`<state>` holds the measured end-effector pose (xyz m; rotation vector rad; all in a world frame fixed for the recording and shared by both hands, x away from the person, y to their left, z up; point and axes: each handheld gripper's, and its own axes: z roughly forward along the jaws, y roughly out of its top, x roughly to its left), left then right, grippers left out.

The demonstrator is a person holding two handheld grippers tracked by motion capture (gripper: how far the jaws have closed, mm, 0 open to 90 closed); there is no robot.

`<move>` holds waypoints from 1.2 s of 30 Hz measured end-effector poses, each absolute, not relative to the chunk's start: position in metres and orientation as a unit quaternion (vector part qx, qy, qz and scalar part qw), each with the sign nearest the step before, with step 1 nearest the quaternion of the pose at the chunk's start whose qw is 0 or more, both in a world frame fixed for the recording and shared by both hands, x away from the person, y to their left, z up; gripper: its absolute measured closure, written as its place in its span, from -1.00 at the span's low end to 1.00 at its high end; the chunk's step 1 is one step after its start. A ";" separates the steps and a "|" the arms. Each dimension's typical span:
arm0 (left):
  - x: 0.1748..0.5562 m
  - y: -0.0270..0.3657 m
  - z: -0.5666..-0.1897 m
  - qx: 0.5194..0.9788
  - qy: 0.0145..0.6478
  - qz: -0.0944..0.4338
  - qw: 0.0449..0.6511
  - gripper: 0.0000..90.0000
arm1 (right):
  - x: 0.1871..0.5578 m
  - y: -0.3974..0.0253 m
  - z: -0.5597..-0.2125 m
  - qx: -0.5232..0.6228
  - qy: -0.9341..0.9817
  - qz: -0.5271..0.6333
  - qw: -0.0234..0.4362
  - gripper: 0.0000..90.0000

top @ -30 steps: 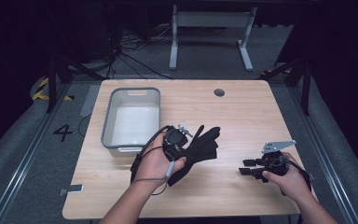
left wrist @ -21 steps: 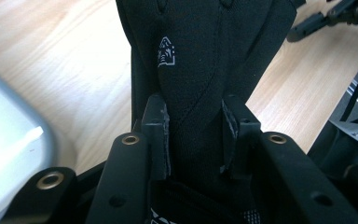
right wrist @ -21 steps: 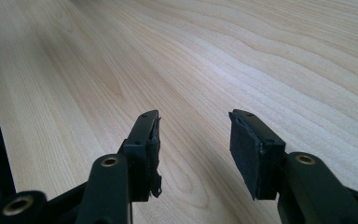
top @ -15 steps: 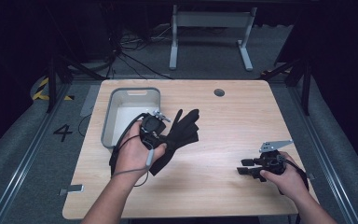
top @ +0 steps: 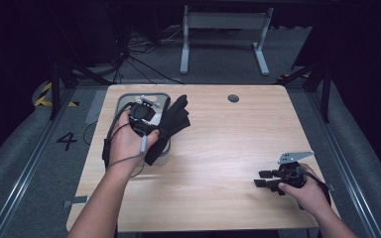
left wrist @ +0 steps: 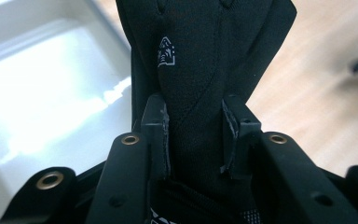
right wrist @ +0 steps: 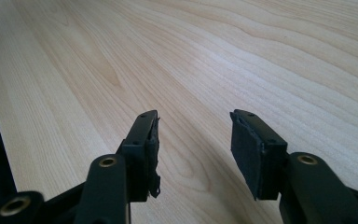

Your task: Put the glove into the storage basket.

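Note:
A black glove point(top: 171, 124) hangs from my left gripper point(top: 151, 126), which is shut on it above the right rim of the grey bin point(top: 161, 96) at the table's left. In the left gripper view the glove point(left wrist: 200, 70), with a small white logo, is pinched between the two pads point(left wrist: 161, 135), and the white inside of the bin point(left wrist: 51, 93) lies below to the left. My right gripper point(top: 260, 178) rests low near the table's front right, open, its jaws pointing left. In the right gripper view the gripper point(right wrist: 193, 144) holds nothing, only bare wood between the pads.
The wooden table point(top: 228, 144) has a round cable hole point(top: 233, 98) near its far edge. A metal stand point(top: 223, 29) and cables lie on the floor beyond. A floor marking "4" point(top: 67, 140) sits left of the table.
My left gripper has carried the glove left and away from me, from the table's middle to above the bin's right rim. The right gripper has stayed put.

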<state>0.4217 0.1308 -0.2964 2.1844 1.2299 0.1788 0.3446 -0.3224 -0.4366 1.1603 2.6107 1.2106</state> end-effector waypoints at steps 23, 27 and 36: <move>0.471 0.155 -0.327 0.769 0.561 0.095 0.293 0.47 | 0.338 -0.329 -0.440 0.383 0.837 0.390 0.025 0.14; 0.480 0.159 -0.342 0.758 0.576 0.090 0.293 0.47 | 0.338 -0.331 -0.441 0.385 0.837 0.388 0.025 0.14; 0.497 0.161 -0.370 0.756 0.597 0.069 0.260 0.47 | 0.336 -0.333 -0.442 0.387 0.836 0.389 0.022 0.13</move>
